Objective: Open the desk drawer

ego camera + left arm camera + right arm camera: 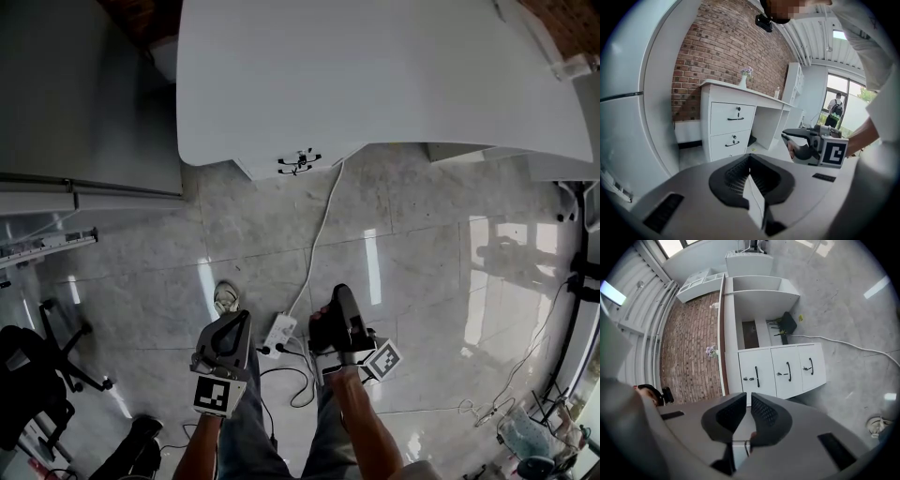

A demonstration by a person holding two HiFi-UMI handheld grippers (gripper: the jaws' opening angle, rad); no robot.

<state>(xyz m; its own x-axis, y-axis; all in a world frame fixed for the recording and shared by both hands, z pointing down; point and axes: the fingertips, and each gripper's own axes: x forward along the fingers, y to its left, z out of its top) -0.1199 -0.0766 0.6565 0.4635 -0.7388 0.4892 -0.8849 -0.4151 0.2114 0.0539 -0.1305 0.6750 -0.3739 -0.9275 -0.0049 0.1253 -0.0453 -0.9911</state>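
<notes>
Left claw [750, 174]: jaws together, nothing between them, pointed towards the drawers.
Right claw [746, 414]: jaws all but touching, empty, lying on its side.
Drawers [732, 118]: stacked in the white bench's [375, 75] pedestal, all shut, black handles, well apart from both claws.
Floor [422, 244]: grey tiles; white power strip [279, 330] lay between the claws.

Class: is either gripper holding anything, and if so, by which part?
Nothing is held: the left gripper and right gripper are both shut, empty, away from the drawers.
</notes>
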